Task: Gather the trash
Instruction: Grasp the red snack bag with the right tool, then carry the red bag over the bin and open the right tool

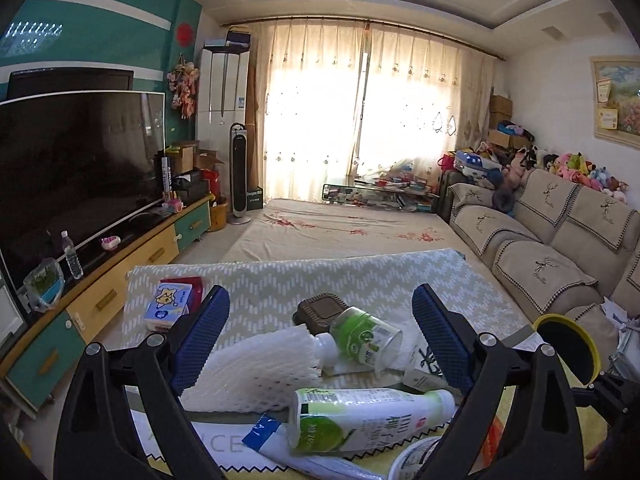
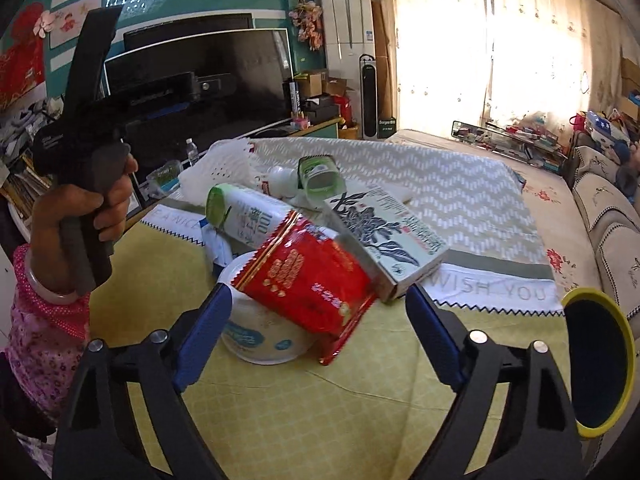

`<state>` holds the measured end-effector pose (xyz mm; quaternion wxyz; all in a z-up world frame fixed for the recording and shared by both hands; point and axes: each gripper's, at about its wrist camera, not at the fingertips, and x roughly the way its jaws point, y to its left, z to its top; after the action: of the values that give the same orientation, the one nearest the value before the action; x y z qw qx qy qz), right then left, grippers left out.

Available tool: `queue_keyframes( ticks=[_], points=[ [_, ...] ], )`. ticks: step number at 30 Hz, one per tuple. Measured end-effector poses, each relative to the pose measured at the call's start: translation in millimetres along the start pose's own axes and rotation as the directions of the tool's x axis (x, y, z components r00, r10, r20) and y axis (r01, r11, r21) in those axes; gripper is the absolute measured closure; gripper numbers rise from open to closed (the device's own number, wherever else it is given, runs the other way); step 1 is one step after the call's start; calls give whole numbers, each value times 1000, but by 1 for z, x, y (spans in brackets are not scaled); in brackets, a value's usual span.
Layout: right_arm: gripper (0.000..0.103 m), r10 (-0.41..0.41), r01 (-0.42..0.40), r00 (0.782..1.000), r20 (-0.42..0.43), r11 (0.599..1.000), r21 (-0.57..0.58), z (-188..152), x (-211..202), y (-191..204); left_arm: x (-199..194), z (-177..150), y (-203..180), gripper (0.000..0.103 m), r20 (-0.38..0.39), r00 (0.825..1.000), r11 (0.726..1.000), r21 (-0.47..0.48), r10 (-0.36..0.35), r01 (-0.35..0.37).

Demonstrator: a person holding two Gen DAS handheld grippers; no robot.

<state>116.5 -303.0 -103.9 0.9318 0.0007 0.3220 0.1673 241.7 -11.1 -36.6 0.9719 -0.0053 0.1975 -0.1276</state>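
My left hand-held gripper (image 1: 320,328) hangs wide open over the trash on the table (image 2: 320,420), with the foam net (image 1: 256,364) and green-labelled bottle (image 1: 360,420) between its jaws, untouched; my right hand-held gripper (image 2: 318,320) gapes empty before the red wrapper (image 2: 308,280) and white bowl (image 2: 256,336).

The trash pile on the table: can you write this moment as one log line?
left gripper: open, empty | right gripper: open, empty | red snack packet, white bowl, green-label bottle: uncollected
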Motion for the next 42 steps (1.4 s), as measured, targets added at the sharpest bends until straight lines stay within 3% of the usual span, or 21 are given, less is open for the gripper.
queue_keyframes(
  ticks=[9,16,19,22,24,25,35,38,42],
  points=[
    [23,-46,45,997,-56,999,-29,1,36,21,4,-5,-2,12,33,999,1000,-15,16,-15],
    [29,-120,122,991,-52,992,33,0,29,-4,7,-9,-10,12,14,1000,1000,-4,2,-2],
    [41,-122,125,991,-58,991,51,0,30,-12,8,-10,-14,12,12,1000,1000,5,-5,4],
    [61,-109,113,992,-67,992,58,-3,33,-13,10,-11,-18,12,2,1000,1000,16,-8,8],
    [92,-106,111,992,-66,992,67,-3,33,-14,11,-11,-20,12,-2,1000,1000,21,-11,12],
    [96,-105,110,993,-61,991,75,-4,32,-16,11,-11,-21,12,-3,1000,1000,24,-15,15],
    [100,-99,96,995,12,987,130,7,-2,-37,11,-14,-31,12,-4,999,998,57,-35,36],
    [100,-185,174,982,48,971,166,9,-23,-63,11,-14,-36,11,-8,999,997,66,-49,50],
    [100,-341,322,939,35,912,255,1,-43,-120,10,-16,-40,11,-12,998,995,77,-62,62]
  ],
)
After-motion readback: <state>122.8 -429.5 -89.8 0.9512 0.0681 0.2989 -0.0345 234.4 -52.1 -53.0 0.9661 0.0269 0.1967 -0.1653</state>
